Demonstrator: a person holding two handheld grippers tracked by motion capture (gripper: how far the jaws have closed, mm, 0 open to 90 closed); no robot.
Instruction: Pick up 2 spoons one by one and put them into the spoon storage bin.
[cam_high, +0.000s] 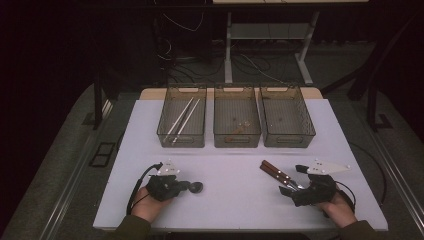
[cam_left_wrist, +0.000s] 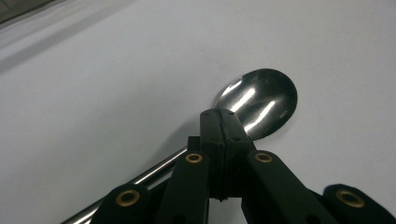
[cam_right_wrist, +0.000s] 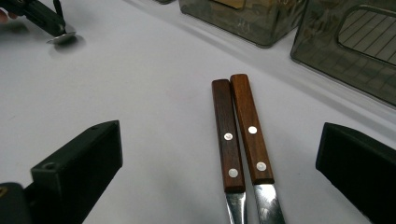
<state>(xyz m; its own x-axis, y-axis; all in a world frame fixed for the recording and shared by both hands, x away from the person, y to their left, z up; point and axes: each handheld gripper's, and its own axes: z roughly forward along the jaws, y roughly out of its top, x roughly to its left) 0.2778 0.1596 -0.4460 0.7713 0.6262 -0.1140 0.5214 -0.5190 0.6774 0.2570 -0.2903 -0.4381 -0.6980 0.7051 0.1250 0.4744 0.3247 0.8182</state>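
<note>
Left gripper view: left hand-held gripper (cam_left_wrist: 220, 122) jaws pressed together beside the spoon (cam_left_wrist: 261, 100), touching it.

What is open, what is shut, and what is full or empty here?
Left gripper: shut on the spoon.
Right gripper: open, jaws wide on either side of the knives.
Spoon: held, bowl low over the table.
Two knives: lying flat, side by side, not gripped.
Left bin: holds chopsticks.
Middle bin: holds a few small things, too dim to name.
Right bin: looks empty.
</note>
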